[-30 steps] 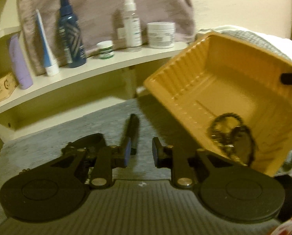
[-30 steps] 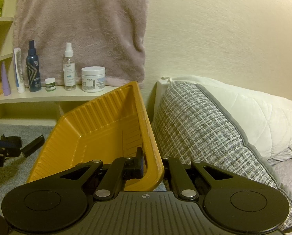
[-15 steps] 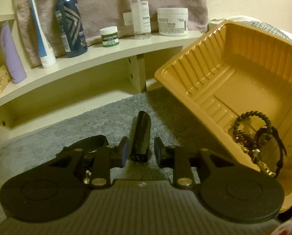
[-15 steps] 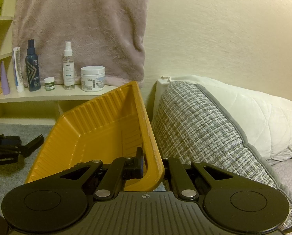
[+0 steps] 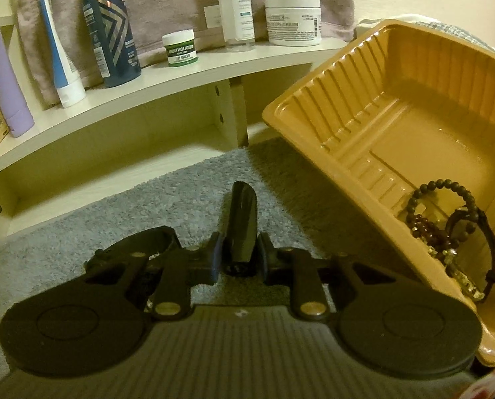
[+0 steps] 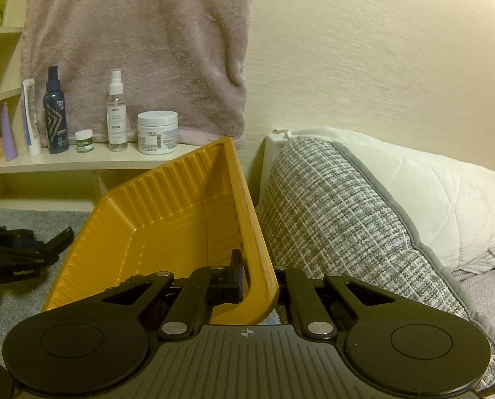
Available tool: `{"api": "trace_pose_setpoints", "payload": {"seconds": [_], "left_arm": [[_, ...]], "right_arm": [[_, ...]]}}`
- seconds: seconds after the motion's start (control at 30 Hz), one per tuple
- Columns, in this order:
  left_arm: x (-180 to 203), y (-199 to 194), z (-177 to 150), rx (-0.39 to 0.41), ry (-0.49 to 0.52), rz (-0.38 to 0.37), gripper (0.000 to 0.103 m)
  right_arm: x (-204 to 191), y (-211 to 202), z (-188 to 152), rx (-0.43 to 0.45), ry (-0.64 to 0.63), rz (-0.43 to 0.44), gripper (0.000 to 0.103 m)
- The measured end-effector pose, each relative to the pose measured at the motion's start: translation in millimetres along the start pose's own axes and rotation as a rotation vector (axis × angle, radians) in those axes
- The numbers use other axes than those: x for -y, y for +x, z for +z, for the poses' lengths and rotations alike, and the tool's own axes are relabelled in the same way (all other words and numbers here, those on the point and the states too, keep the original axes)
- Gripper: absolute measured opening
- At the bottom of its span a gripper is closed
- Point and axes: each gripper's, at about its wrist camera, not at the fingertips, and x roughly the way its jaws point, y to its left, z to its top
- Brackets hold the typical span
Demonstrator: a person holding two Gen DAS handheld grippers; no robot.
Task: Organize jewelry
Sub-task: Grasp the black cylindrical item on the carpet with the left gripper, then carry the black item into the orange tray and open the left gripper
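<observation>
My left gripper (image 5: 238, 259) is low over the grey carpet. A black strap-like piece (image 5: 242, 219) lies between its fingers; the jaws are closing and the pads look to be touching its sides. An orange ribbed tray (image 5: 397, 123) hangs tilted at the right, with several beaded bracelets (image 5: 446, 222) piled in its lower corner. My right gripper (image 6: 255, 276) is shut on the tray's rim (image 6: 247, 232), one finger inside the wall and one outside. In the right wrist view the left gripper (image 6: 11, 256) shows at the far left with the strap (image 6: 59, 237) sticking out of it.
A low shelf (image 5: 148, 76) behind the carpet carries bottles, tubes and jars, with a mauve towel (image 6: 138, 43) hanging above it. Beside the tray, a grey woven cushion (image 6: 340, 219) and a white pillow (image 6: 446, 193) lie at the right. Grey carpet (image 5: 141, 206) stretches to the left.
The left gripper moved forward and down until the black strap, earlier ahead of its left finger, lay between its fingers, and its pads have drawn in on it. The tray and right gripper have stayed still.
</observation>
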Motion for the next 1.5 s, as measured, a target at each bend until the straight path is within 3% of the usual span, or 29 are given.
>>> {"api": "trace_pose_setpoints", "payload": {"seconds": [0.7, 1.2, 1.5], "left_arm": [[-0.3, -51.7, 9.8, 0.074, -0.083, -0.051, 0.02], [43.0, -59.5, 27.7, 0.101, -0.051, -0.175, 0.02], [57.4, -58.2, 31.9, 0.102, -0.036, -0.204, 0.02]], "right_arm": [[-2.0, -1.6, -0.2, 0.004, -0.004, 0.001, 0.006], [-2.5, -3.0, 1.3, 0.004, -0.002, 0.004, 0.006], [-2.4, -2.8, 2.0, 0.003, 0.002, 0.004, 0.006]]}}
